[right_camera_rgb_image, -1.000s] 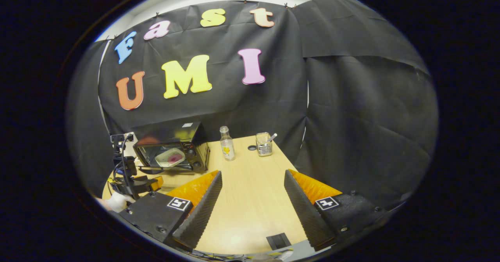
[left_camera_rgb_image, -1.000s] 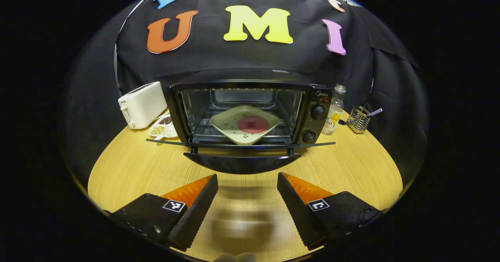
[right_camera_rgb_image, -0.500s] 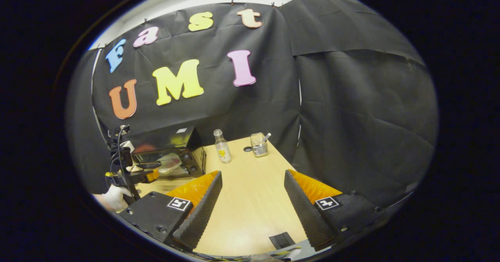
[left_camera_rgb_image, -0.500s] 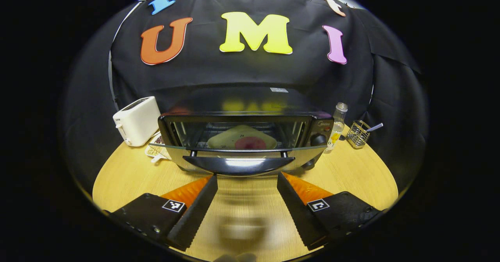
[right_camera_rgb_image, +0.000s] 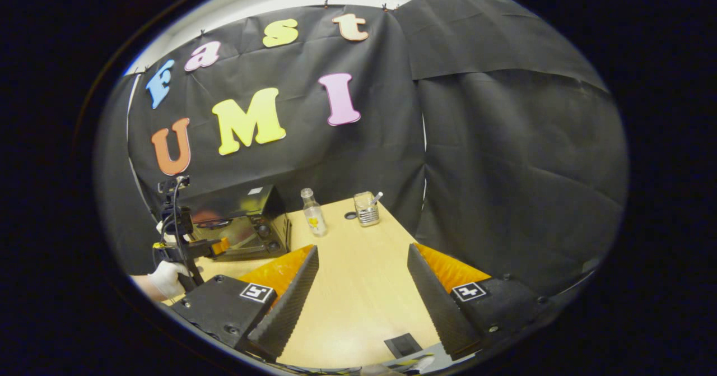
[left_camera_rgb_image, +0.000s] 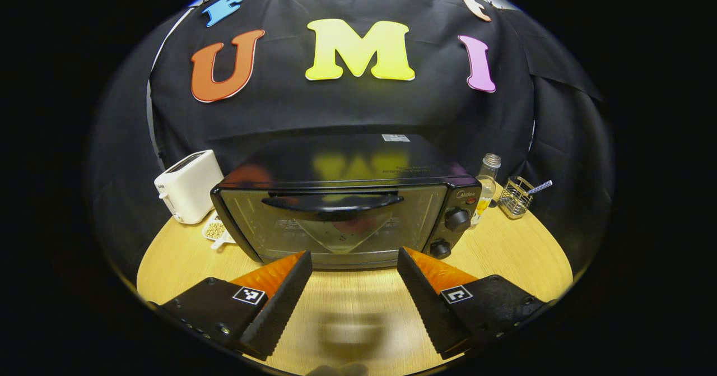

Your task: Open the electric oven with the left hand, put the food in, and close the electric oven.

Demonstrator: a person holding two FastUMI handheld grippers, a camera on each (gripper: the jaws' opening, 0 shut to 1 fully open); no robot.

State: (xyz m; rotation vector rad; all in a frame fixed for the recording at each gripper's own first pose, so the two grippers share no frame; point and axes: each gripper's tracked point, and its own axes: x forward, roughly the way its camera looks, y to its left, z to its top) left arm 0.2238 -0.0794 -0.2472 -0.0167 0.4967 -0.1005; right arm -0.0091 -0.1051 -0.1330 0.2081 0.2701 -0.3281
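At the left of the left gripper view the white toaster (left_camera_rgb_image: 187, 185) stands on the counter (left_camera_rgb_image: 504, 253), with a small dish of beans (left_camera_rgb_image: 215, 231) tucked between it and the oven (left_camera_rgb_image: 347, 202). The oven fills the middle of that frame, and this is where the change is: a second ago its glass door (left_camera_rgb_image: 336, 227) hung flat open with the plate (left_camera_rgb_image: 343, 235) plainly on the rack, half a second ago it was half raised, and now it stands upright against the oven front, handle (left_camera_rgb_image: 331, 204) high across the glass. The plate with its red food (left_camera_rgb_image: 353, 224) shows dimly through the glass, inside the oven. At the bottom of the frame the left tool (left_camera_rgb_image: 354, 264) has its fingers spread wide with nothing between them, just short of the oven's base and touching nothing. Right of the oven come the bottle (left_camera_rgb_image: 486, 185) and the wire holder (left_camera_rgb_image: 515, 195). In the right gripper view, the oven (right_camera_rgb_image: 241, 224) sits at middle left with the left tool (right_camera_rgb_image: 215, 247) before it, held by a gloved hand (right_camera_rgb_image: 165, 278); the right tool (right_camera_rgb_image: 361, 261), at the bottom, is likewise wide open and empty over bare counter. I'd say the task looks all but done, the door seeming fully shut.
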